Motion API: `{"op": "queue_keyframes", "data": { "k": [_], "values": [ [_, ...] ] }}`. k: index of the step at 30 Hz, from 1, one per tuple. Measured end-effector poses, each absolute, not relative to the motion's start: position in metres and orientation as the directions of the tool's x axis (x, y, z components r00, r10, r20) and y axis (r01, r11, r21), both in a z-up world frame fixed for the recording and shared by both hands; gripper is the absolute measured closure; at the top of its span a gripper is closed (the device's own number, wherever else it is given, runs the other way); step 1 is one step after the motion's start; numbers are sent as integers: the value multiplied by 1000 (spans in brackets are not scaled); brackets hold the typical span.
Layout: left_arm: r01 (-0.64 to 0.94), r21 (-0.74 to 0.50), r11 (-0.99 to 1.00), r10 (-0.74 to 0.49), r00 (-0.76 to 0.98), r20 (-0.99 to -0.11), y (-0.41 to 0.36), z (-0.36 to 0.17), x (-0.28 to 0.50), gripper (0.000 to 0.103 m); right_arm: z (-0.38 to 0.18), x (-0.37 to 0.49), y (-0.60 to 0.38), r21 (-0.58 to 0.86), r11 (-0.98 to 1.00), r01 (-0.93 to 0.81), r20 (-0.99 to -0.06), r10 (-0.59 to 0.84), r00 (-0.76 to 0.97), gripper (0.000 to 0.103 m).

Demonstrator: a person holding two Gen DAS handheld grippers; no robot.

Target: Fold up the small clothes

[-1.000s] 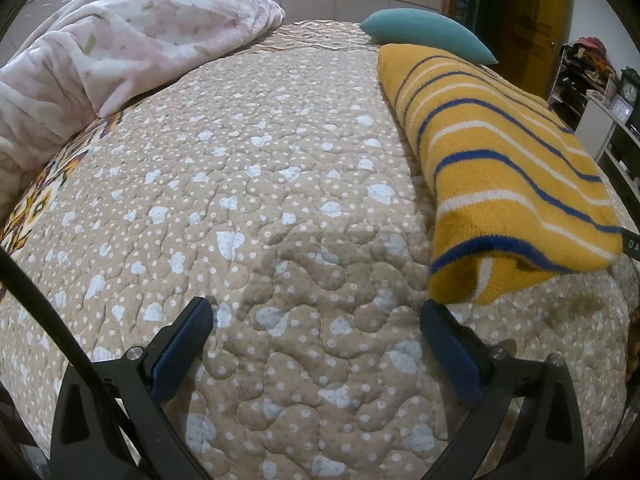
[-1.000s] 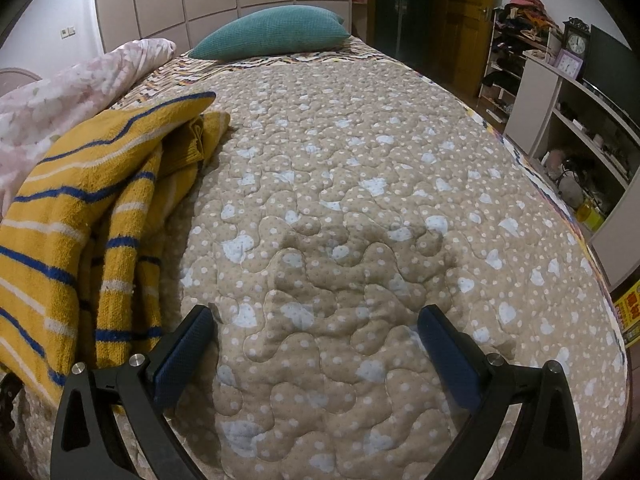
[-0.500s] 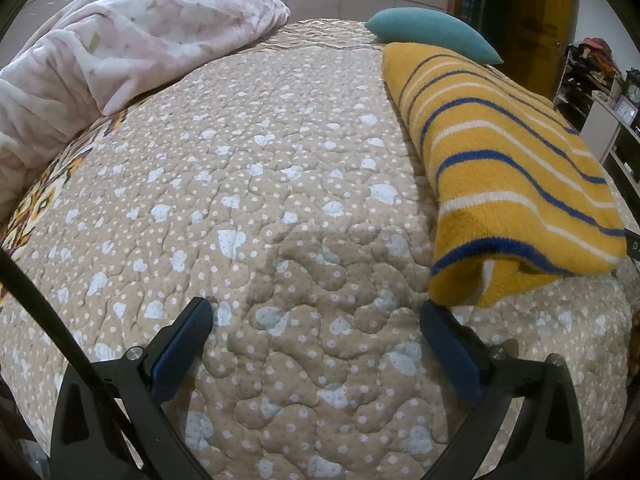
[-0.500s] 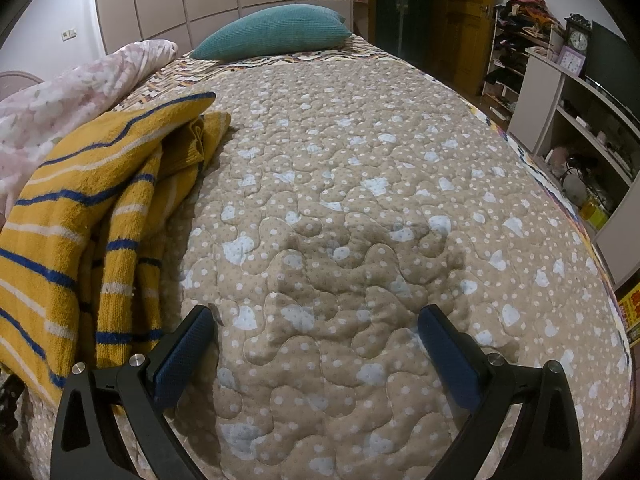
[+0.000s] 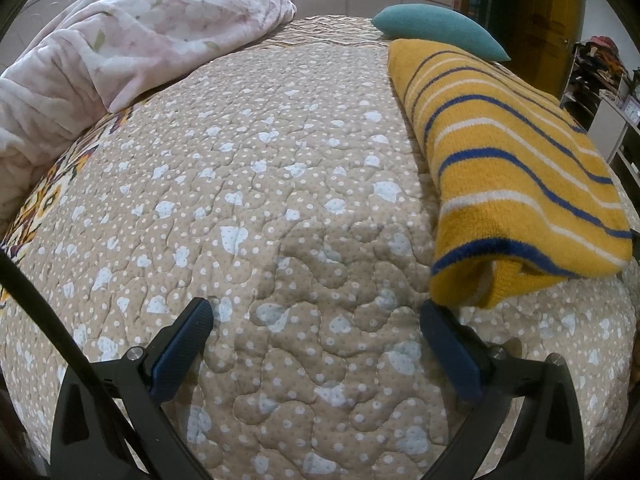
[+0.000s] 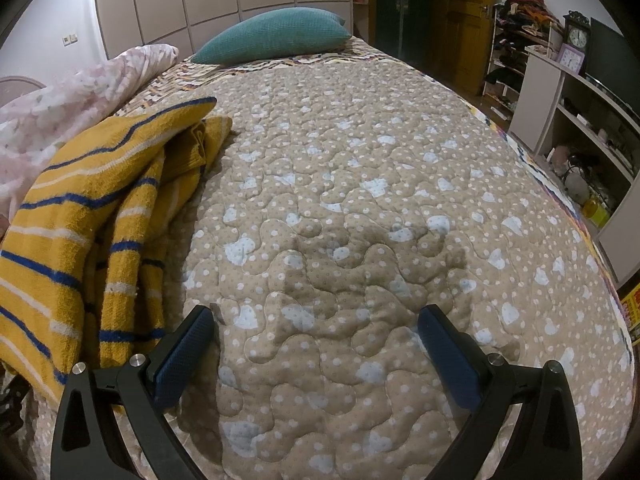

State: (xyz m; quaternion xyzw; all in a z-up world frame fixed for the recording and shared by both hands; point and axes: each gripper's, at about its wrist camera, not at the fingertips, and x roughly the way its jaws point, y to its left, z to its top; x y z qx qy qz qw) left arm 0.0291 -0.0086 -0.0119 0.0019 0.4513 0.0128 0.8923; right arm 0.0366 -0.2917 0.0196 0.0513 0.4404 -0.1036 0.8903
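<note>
Bed: quilt [image 5: 248, 216] gives a flat folding surface.
Sweater [image 5: 516, 176]: folded long, between both grippers.
Left gripper [image 5: 316, 320]: wide apart, empty.
Right gripper [image 6: 316, 320]: wide apart, empty.

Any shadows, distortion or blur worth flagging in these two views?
Left wrist: strong fisheye bulge, dark corners, a soft shadow on the quilt ahead of the open left gripper; sweater sharp. Right wrist: same bulge, similar shadow ahead of the open right gripper.

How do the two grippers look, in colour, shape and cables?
Both the left gripper and the right gripper have black angular frames with silver screws and textured dark blue pads on the fingers. A black cable runs beside the left one.
</note>
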Motion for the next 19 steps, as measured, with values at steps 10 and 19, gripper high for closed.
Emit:
{"op": "queue_keyframes", "data": {
  "k": [10,19],
  "values": [
    [-21,13,1000,23,593,-805,-8,-12,29,0,19,35,-293,3,973,230,-794,-137,592,0],
    [-21,14,1000,23,593,-805,-8,-12,29,0,19,35,-293,3,973,229,-794,-137,592,0]
  ]
}}
